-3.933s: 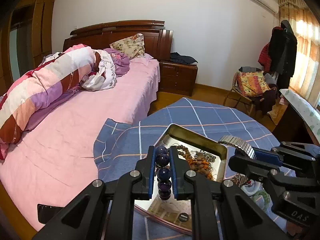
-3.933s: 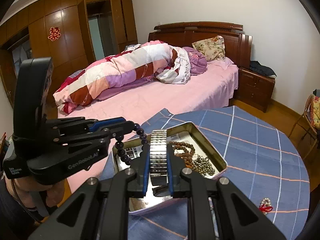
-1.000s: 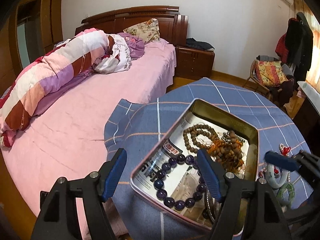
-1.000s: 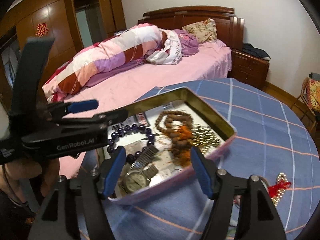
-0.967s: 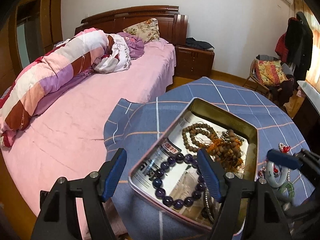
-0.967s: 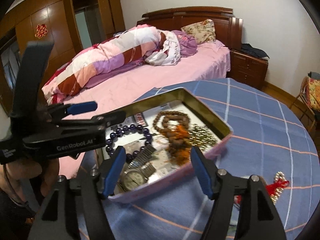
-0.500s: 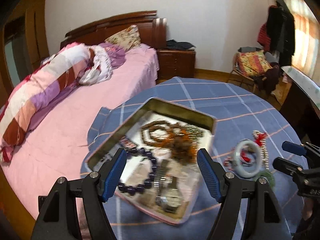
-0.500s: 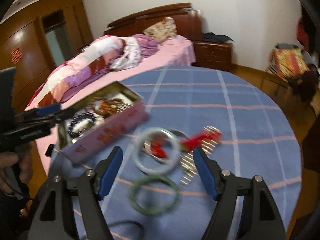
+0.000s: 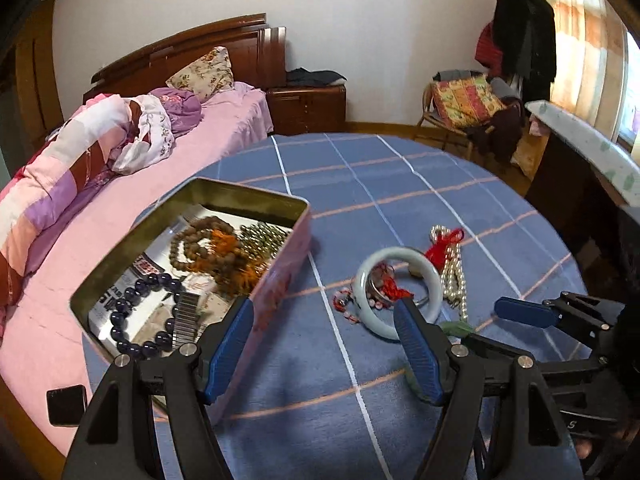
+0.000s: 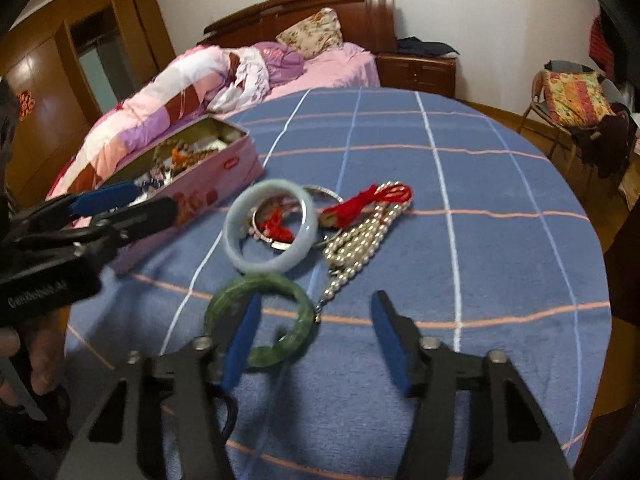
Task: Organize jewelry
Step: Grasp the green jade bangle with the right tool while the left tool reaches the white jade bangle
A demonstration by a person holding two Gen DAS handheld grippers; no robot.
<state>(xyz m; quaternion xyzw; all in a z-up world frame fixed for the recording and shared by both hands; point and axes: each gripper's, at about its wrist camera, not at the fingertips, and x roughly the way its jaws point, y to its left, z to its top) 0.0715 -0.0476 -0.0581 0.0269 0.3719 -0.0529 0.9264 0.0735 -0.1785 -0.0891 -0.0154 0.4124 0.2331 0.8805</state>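
Observation:
A pink tin (image 9: 248,196) at the table's left holds a purple bead bracelet (image 9: 120,320), a watch band (image 9: 186,316) and brown beads (image 9: 200,248). To its right on the cloth lie a pale bangle (image 10: 276,186), a pearl string (image 10: 360,236) with a red tassel (image 10: 360,200), and a green bangle (image 10: 272,283). My right gripper (image 10: 316,340) is low over the green bangle, jaws closing: its left finger stands inside the ring, the ring's right side lies between the fingers, untouched. My left gripper (image 9: 324,344) hovers open between tin and pale bangle, holding nothing.
The round table wears a blue checked cloth (image 10: 480,160). A pink bed (image 9: 224,132) runs along its left side. A chair with a cushion (image 9: 464,100) and hanging coats stand at the back right. A dark counter edge (image 9: 580,184) is close on the right.
Both grippers swung right, from over the tin to the loose jewelry. The right gripper came down onto the green bangle and its jaws narrowed. Bead bracelet and watch, held earlier, lie in the tin.

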